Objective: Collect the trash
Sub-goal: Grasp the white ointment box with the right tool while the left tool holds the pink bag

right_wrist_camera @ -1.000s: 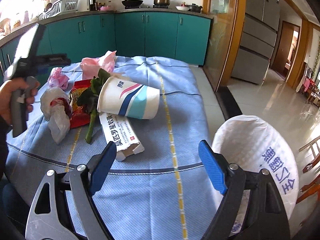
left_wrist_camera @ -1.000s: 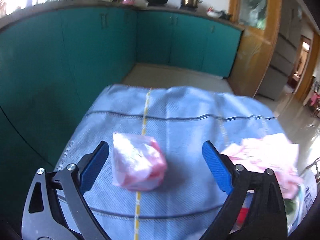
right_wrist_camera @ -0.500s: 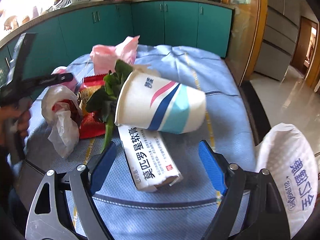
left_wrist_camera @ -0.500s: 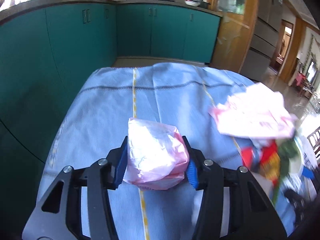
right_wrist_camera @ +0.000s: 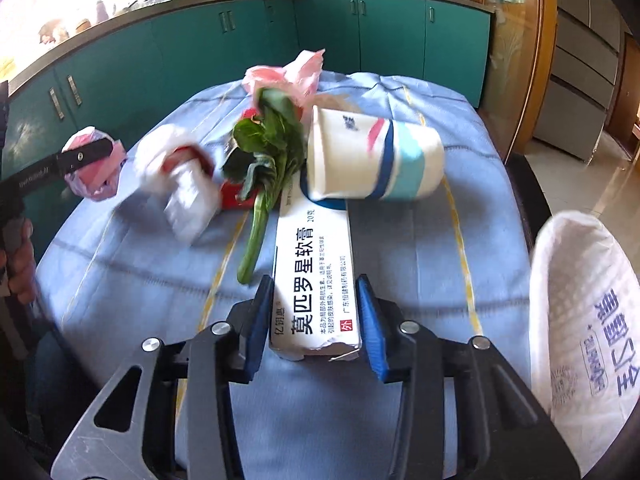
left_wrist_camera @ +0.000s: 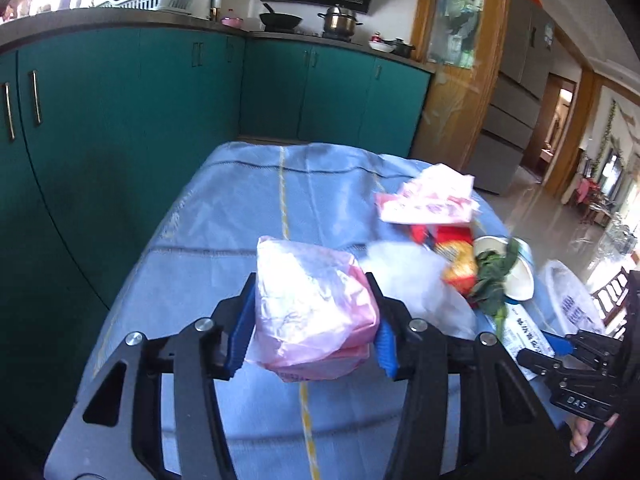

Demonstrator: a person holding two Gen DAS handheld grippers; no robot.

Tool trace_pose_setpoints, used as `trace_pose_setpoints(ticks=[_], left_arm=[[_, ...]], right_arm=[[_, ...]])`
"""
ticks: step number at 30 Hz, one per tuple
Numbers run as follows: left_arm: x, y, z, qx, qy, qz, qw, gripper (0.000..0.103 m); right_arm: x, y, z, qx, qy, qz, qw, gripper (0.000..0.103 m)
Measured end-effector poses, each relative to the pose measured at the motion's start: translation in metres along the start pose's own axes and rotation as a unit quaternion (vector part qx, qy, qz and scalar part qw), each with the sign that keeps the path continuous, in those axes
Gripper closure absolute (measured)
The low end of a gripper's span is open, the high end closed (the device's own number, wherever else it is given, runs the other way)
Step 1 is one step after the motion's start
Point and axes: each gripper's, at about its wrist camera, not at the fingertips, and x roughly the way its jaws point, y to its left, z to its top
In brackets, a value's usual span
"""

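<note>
Room: we work over a blue-clothed surface [right_wrist_camera: 400, 264] in a teal-cabineted kitchen.
Left gripper [left_wrist_camera: 312, 332]: clamps the pink bag [left_wrist_camera: 312, 312].
Right gripper [right_wrist_camera: 316, 332]: closing around the white box [right_wrist_camera: 316, 280].
Next: we carry both to the white sack [right_wrist_camera: 580, 320].

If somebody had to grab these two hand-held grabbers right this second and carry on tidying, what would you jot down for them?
Left gripper: shut on the pink bag bundle, held above the blue tablecloth.
Right gripper: jaws closing around the near end of the white ointment box; whether the pads press yet is unclear.
Still on the table: paper cup on its side, leafy green stalk, red snack wrapper, crumpled white bag, pink bag at the back.
White trash bag hangs open at the table's right edge.
Done: nothing seen inside it yet. Left: bin everything.
</note>
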Motion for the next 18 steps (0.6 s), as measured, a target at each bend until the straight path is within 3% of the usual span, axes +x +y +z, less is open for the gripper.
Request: trace_pose_setpoints(ticks=[6, 11, 16, 18], left_arm=[[-0.008, -0.015, -0.027, 0.015, 0.04, -0.035, 0.9985, 0.048], [0.002, -0.025, -0.036, 0.033, 0.056, -0.018, 0.9977, 0.041], [0.007, -0.029, -0.042, 0.039, 0.065, -0.008, 0.9971, 0.036], [0.007, -0.03, -0.044, 0.04, 0.066, -0.007, 0.997, 0.035]], right_arm=[[-0.011, -0.001, -0.014, 0.003, 0.008, -0.007, 1.0, 0.058], [0.004, -0.002, -0.008, 0.0, 0.005, -0.039, 0.999, 0.038], [0.015, 0.003, 0.002, -0.01, 0.005, -0.041, 0.999, 0.037], [0.014, 0.008, 0.003, -0.016, 0.002, -0.035, 0.999, 0.046]])
